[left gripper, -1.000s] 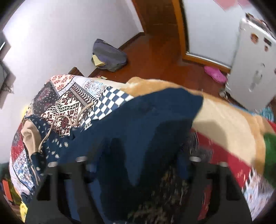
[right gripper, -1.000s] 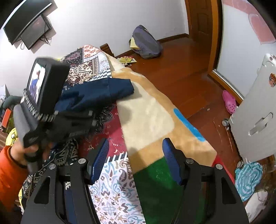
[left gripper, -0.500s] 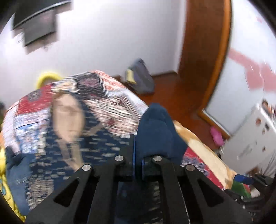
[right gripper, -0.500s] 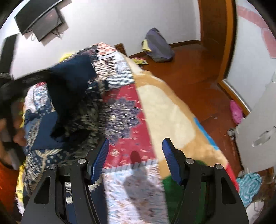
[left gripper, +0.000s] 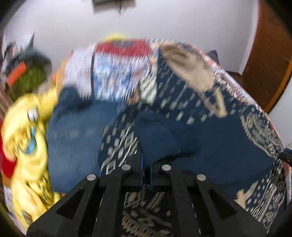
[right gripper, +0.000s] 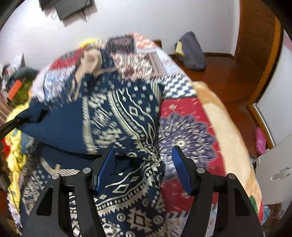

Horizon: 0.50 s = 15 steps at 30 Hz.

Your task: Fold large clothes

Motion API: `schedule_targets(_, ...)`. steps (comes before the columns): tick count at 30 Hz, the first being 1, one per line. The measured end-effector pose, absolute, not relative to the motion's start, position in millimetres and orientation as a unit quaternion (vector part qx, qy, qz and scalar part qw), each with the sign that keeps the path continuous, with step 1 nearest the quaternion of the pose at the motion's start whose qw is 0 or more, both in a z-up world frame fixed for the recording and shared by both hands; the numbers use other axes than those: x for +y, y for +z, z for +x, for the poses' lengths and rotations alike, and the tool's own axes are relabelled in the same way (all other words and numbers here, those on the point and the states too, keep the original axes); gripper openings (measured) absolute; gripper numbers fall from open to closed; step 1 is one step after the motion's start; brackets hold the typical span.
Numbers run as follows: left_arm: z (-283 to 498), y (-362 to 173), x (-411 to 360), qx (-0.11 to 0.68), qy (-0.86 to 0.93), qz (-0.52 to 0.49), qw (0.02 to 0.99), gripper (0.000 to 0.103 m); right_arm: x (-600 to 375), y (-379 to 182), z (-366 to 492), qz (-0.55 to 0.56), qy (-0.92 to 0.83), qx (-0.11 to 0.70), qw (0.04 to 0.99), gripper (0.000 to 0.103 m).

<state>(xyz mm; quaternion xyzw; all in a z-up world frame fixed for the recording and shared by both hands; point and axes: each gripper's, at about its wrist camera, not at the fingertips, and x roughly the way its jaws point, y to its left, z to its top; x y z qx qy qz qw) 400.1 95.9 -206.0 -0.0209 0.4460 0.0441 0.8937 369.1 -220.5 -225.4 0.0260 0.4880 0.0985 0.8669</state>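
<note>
Left wrist view, heavy motion blur. My left gripper (left gripper: 145, 164) is clenched on a fold of the navy patterned garment (left gripper: 209, 131); the plain dark-blue inner side bunches up just ahead of the fingers (left gripper: 136, 160), which sit nearly together with cloth pinched between them. Garment spreads from 12 to 3 o'clock over the bed (left gripper: 120, 60), its beige hood lining (left gripper: 186, 67) lying near 1 o'clock. A yellow printed cloth (left gripper: 23, 145) lies at 9 o'clock, beside a blue denim-looking piece (left gripper: 73, 138). Wooden door (left gripper: 270, 51) at 2 o'clock.

Right wrist view. My right gripper (right gripper: 144, 170) is released, blue fingers (right gripper: 106, 169) standing well apart. Between them sits a gathered ridge of the same navy patterned garment (right gripper: 124, 116); I cannot tell whether either pad touches it. The garment lies on the patchwork bedspread (right gripper: 186, 127), folded over itself, with its far corner lifted toward 9 o'clock where a dark fingertip of my left gripper (right gripper: 9, 125) holds it. Tan blanket edge (right gripper: 228, 124) runs along the bed at 3 o'clock. On the wooden floor (right gripper: 224, 76) a grey backpack (right gripper: 191, 51) leans at the wall near 1 o'clock; a pink clog (right gripper: 260, 140) lies at 3 o'clock next to a white cabinet (right gripper: 273, 169). A wall-mounted screen (right gripper: 73, 7) at 11 o'clock
</note>
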Motion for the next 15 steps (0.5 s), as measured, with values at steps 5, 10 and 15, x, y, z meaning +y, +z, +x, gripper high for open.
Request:
schedule_targets(5,385.9,-247.4,127.4,0.497,0.044,-0.063,0.864,0.026,-206.4,-252.7,374.7,-0.017,0.096,0.520,0.848,0.061)
schedule_targets(10,371.8,-254.2,162.7,0.485,0.058,-0.141,0.861,0.064,-210.2,-252.5,374.2,-0.019,0.097,0.520,0.848,0.062)
schedule_targets(15,357.3,-266.1,193.5,0.489,0.060,-0.208,0.845,0.065,-208.4,-253.4,377.4,-0.021,0.098,0.518,0.849,0.064)
